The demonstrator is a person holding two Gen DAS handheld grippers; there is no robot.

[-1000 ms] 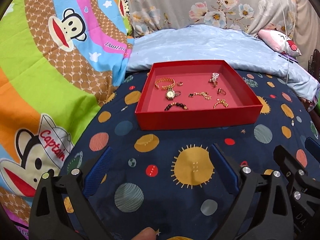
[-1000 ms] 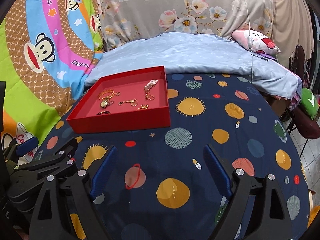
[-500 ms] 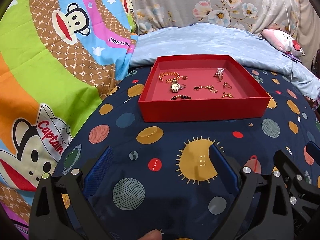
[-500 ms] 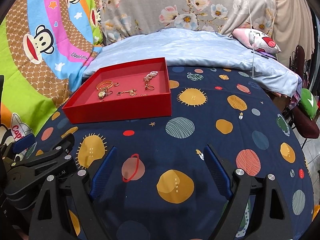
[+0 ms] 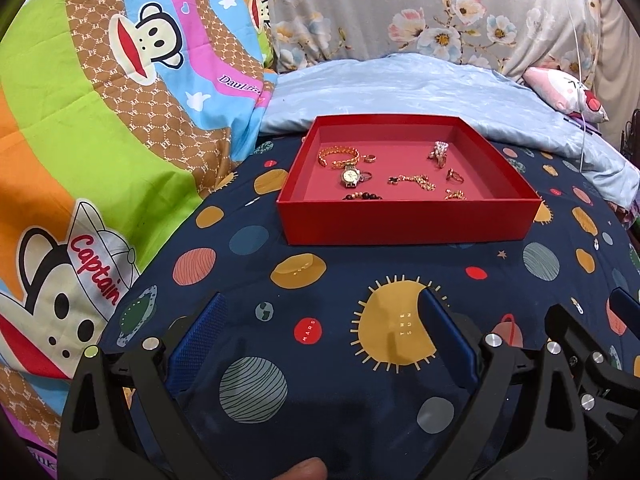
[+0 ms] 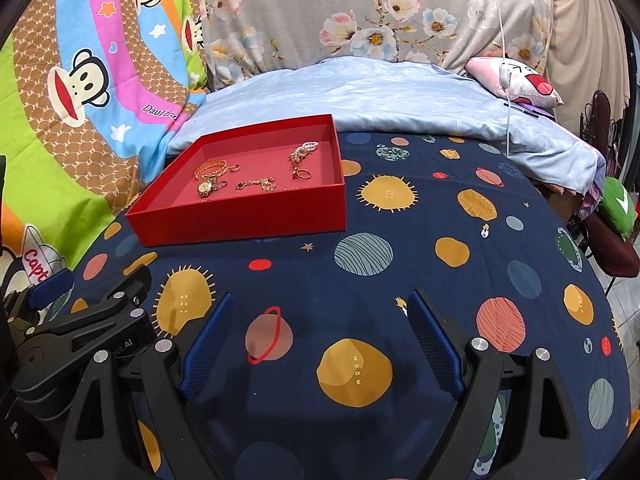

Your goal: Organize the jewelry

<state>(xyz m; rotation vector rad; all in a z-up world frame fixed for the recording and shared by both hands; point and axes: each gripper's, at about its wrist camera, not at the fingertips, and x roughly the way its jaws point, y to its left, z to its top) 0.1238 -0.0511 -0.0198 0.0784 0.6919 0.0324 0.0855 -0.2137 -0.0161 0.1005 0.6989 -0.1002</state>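
Ahead, the red tray [image 5: 408, 220] sits on the planet-print bedspread [image 5: 340, 280], holding a gold watch [image 5: 350, 176], bracelets and rings. Left gripper [image 5: 320, 340] and right gripper [image 6: 320, 334] hover well short, jaws apart, holding nothing.

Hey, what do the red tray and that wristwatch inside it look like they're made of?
The red tray looks like matte cardboard: thin straight walls, crisp folded corners, no gloss. The wristwatch appears to be gold-toned polished metal, since its case and band glint; whether it is plated or solid cannot be told.
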